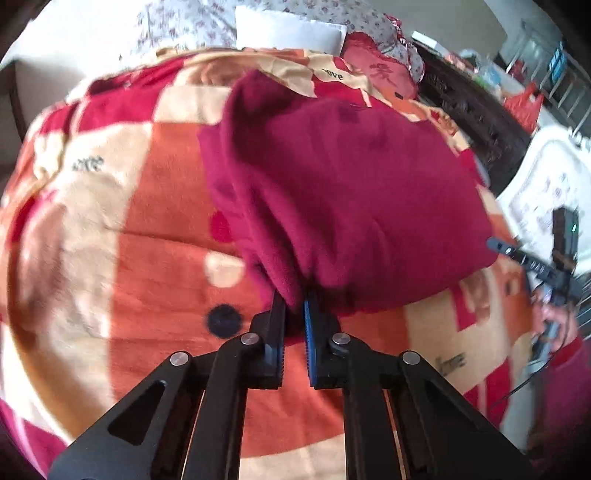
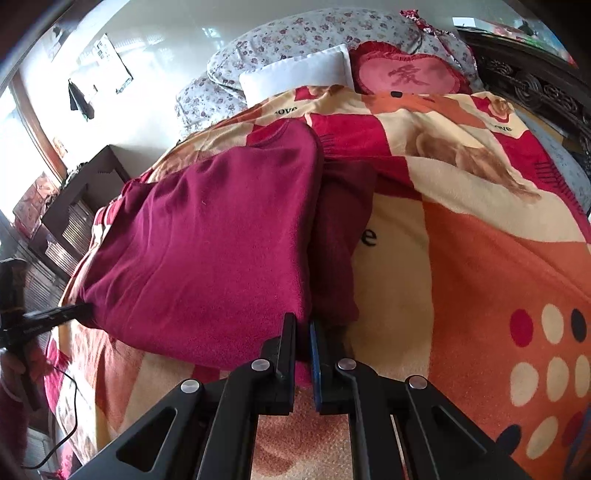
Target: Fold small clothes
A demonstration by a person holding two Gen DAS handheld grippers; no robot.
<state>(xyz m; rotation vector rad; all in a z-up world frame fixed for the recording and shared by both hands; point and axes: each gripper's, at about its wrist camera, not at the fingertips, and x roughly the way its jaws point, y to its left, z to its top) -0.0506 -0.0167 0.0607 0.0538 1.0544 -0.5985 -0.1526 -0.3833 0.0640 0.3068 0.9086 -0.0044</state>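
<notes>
1 maroon garment (image 2: 207,236) lies on 1 patterned blanket (image 2: 480,258). 2 grippers: left gripper (image 1: 294,306), right gripper (image 2: 303,325). 1 white pillow (image 2: 295,74), 1 red heart cushion (image 2: 406,74), 1 floral quilt (image 2: 288,33).

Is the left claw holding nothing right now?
No, in the left wrist view the left claw is shut on the near edge of the maroon garment, which lies on the patterned blanket.

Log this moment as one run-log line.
step: folding | left claw: shut on sweater near corner | right claw: shut on sweater's other near corner | sweater: near edge pinched, rest lying on blanket
</notes>
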